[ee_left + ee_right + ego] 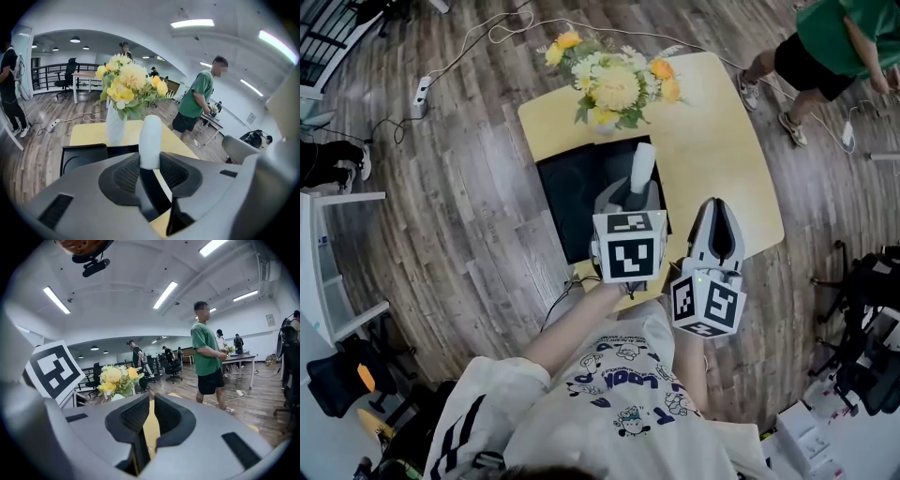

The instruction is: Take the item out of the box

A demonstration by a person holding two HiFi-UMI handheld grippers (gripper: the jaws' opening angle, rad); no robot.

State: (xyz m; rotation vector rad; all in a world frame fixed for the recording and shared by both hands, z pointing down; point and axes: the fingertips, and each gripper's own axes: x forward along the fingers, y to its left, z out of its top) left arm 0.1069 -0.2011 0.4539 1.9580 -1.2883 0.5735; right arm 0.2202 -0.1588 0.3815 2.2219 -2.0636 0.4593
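White item (pixel 150 140), a pale rounded stick, is pinched in the left gripper (pixel 150 164). The jaws clamp its lower end and most of it stands up past the fingertips. In the head view the same item (pixel 643 164) pokes forward out of the left gripper (pixel 639 192).

Directly under and ahead of that gripper is the black box (pixel 572 187), lying open on the yellow tabletop (pixel 712 141). From the left gripper view the box (pixel 79 157) sits below and left of the jaws. The item looks raised clear of it, though how far above the rim can't be told. Beyond the box, further ahead of the gripper, is a vase of yellow flowers (pixel 614 89), close to the travel line if the lift goes forward.

Right gripper (pixel 717 206) hangs just right of the left one, over the near tabletop edge. Its jaws are drawn nearly together with nothing between them (pixel 151 413).

Step in hand, as judged: the carry-out after the lift. To do it well:
- Grip is low on the item, so squeeze evenly and don't tip it, or the long free end could swing.
- Move it sideways toward bare tabletop right of the box, not forward at the flowers.
- Set it down before opening the jaws.
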